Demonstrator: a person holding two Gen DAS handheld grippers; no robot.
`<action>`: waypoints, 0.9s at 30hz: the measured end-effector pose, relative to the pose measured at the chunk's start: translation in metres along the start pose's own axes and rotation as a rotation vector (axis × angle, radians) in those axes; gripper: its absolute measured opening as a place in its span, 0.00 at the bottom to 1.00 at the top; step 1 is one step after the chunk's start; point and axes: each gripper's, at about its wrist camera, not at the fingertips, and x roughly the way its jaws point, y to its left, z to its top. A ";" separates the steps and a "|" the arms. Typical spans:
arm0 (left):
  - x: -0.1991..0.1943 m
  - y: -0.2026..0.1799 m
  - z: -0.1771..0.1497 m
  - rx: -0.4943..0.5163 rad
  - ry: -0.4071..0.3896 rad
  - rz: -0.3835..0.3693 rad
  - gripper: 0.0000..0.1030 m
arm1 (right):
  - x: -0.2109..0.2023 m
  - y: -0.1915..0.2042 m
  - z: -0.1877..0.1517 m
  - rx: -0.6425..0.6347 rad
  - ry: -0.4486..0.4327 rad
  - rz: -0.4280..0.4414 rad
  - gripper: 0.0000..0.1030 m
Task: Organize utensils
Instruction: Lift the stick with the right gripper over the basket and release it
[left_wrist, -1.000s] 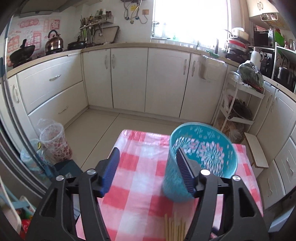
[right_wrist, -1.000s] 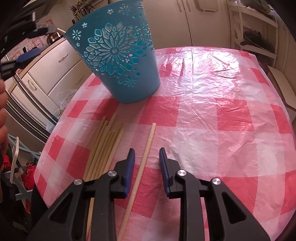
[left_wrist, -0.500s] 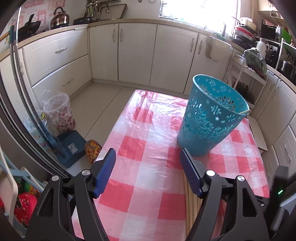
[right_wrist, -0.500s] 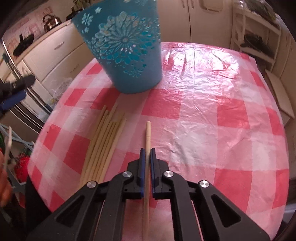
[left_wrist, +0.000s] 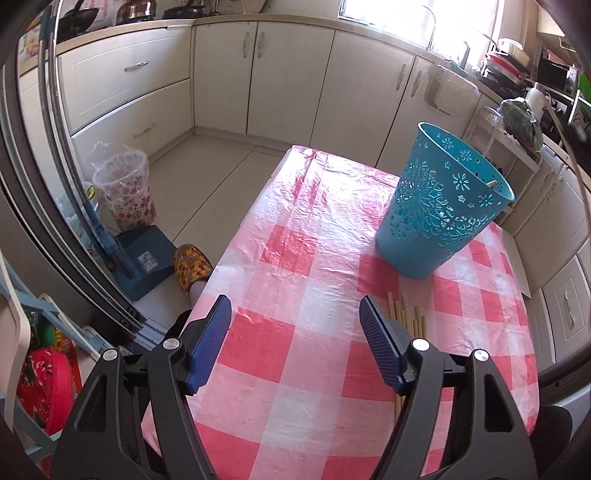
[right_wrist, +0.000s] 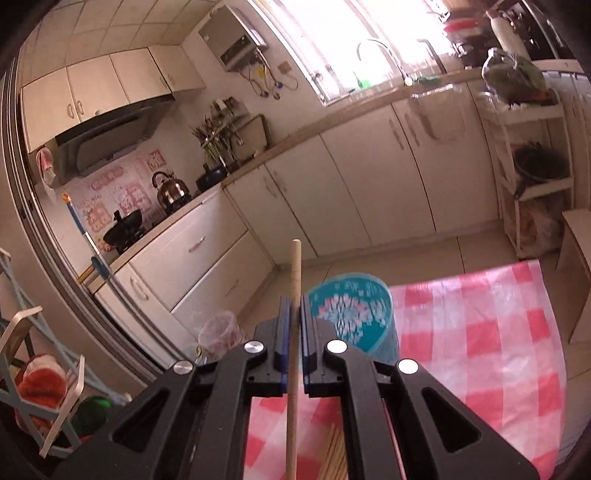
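Note:
A teal perforated basket (left_wrist: 443, 206) stands on the table with the red-and-white checked cloth (left_wrist: 295, 280); the tip of one chopstick shows inside its rim. Several wooden chopsticks (left_wrist: 404, 314) lie in a bundle just beyond my left gripper's right finger. My left gripper (left_wrist: 295, 314) hangs open over the cloth with nothing between its blue pads. My right gripper (right_wrist: 294, 310) is shut on a single wooden chopstick (right_wrist: 295, 266), lifted well above the table, with the basket (right_wrist: 354, 314) below and just right of it. The remaining chopsticks (right_wrist: 334, 458) peek out beneath the right gripper.
White cabinets (left_wrist: 288, 74) run along the far walls. A shelf rack (right_wrist: 532, 173) stands right of the table. On the floor to the left are a clear patterned bin (left_wrist: 125, 188), a blue dustpan (left_wrist: 144, 258) and a patterned slipper (left_wrist: 192, 266).
My right gripper shut on one chopstick lying on the cloth and lifted it high, tilting upward. My left gripper drew back from the basket and dropped lower over the cloth, staying open.

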 end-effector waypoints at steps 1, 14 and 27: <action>-0.001 -0.001 0.001 -0.001 0.000 -0.003 0.66 | 0.010 0.001 0.008 -0.005 -0.033 -0.025 0.06; 0.000 0.005 0.000 -0.033 0.010 -0.019 0.67 | 0.087 -0.025 0.028 -0.031 -0.076 -0.234 0.07; -0.017 0.002 -0.001 -0.031 -0.014 -0.012 0.68 | 0.017 -0.034 0.016 0.011 -0.102 -0.217 0.27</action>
